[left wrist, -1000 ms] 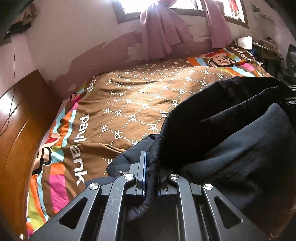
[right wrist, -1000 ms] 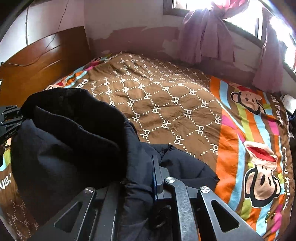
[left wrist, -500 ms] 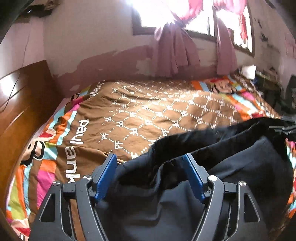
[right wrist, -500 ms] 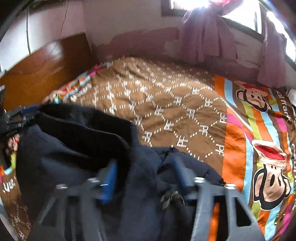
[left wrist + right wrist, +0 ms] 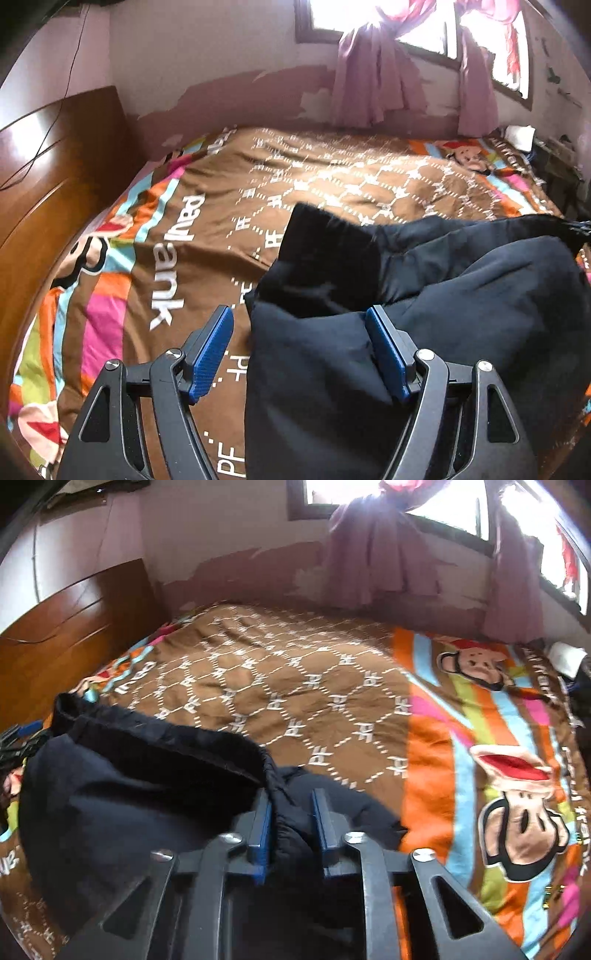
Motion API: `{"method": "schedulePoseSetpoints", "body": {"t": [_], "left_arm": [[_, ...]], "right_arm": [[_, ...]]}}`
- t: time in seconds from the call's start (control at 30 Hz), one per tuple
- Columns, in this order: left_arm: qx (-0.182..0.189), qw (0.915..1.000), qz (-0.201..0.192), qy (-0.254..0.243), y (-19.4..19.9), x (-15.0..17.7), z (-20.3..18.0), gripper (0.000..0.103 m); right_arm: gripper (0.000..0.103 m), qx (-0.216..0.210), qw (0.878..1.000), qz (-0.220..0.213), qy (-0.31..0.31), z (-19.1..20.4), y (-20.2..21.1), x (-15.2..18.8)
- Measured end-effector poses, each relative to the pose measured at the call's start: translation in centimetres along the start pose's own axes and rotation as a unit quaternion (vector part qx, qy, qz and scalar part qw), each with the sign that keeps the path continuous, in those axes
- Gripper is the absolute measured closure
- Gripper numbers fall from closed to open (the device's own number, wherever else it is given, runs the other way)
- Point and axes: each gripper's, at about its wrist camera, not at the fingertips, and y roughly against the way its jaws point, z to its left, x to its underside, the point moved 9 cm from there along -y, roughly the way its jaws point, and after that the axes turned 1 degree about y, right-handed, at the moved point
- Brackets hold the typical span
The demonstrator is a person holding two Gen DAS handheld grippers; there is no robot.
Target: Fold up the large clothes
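A large dark navy garment (image 5: 443, 314) lies bunched on the bed, with a black lining or collar edge (image 5: 325, 251) turned up. My left gripper (image 5: 299, 350) is open, its blue pads wide apart over the garment's left edge, gripping nothing. In the right wrist view the garment (image 5: 129, 797) fills the lower left. My right gripper (image 5: 291, 827) has its blue pads close together with a thick fold of the garment between them. The left gripper shows faintly at the left edge of the right wrist view (image 5: 18, 738).
The bed carries a brown quilt (image 5: 332, 177) with white PF pattern and striped monkey borders (image 5: 517, 812). A wooden headboard (image 5: 44, 177) stands at the left. Pink curtains (image 5: 373, 77) hang under the window at the far wall. Clutter (image 5: 554, 158) sits at the far right.
My left gripper let go of the garment and opened wide. My right gripper opened half a second ago and has closed in on a fold of the garment again. The garment has dropped lower.
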Motion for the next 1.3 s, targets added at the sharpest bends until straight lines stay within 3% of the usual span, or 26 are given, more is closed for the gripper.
{"method": "schedulePoseSetpoints", "body": {"t": [0.23, 0.4, 0.57, 0.67, 0.73, 0.87, 1.0, 1.03, 1.13, 1.3], "left_arm": [[-0.029, 0.9995, 0.015, -0.004, -2.1, 0.9, -0.9, 0.034], [-0.032, 0.9994, 0.009, 0.004, -2.1, 0.7, -0.6, 0.032], [-0.032, 0.9994, 0.004, 0.008, -2.0, 0.6, -0.3, 0.032], [-0.034, 0.9994, 0.004, 0.008, -1.9, 0.6, -0.4, 0.032], [-0.033, 0.9994, 0.003, 0.010, -1.9, 0.6, -0.4, 0.032], [-0.021, 0.9993, -0.006, 0.032, -1.3, 0.3, -0.2, 0.031], [-0.001, 0.9977, -0.050, 0.045, 1.1, -0.7, -0.7, 0.030], [0.006, 0.9973, -0.063, 0.038, 1.9, -1.0, -1.3, 0.027], [0.034, 0.9968, -0.072, -0.006, 3.2, -1.2, -3.4, 0.025], [0.085, 0.9906, -0.050, -0.095, 4.4, 1.2, -7.8, 0.025]], "right_arm": [[0.090, 0.058, 0.998, 0.016, 0.030, -1.1, -2.0, 0.8], [0.090, 0.057, 0.998, 0.038, 0.003, -2.5, -4.0, 1.9], [0.088, 0.054, 0.998, 0.031, -0.009, -2.5, -4.4, 2.0], [0.071, 0.046, 0.998, 0.023, -0.024, -2.5, -4.0, 2.0], [0.041, 0.045, 0.998, 0.025, -0.029, -2.4, -3.8, 2.3], [0.034, 0.044, 0.998, 0.013, -0.040, -2.2, -2.7, 2.1], [0.017, 0.051, 0.994, -0.044, -0.082, -2.3, 0.5, 0.7], [0.012, 0.049, 0.993, -0.062, -0.090, -2.0, 1.6, 0.4], [0.011, 0.015, 0.993, -0.089, -0.081, 0.2, 3.9, -0.4], [0.006, -0.046, 0.996, -0.074, -0.007, 6.3, 5.0, 1.2]]}}
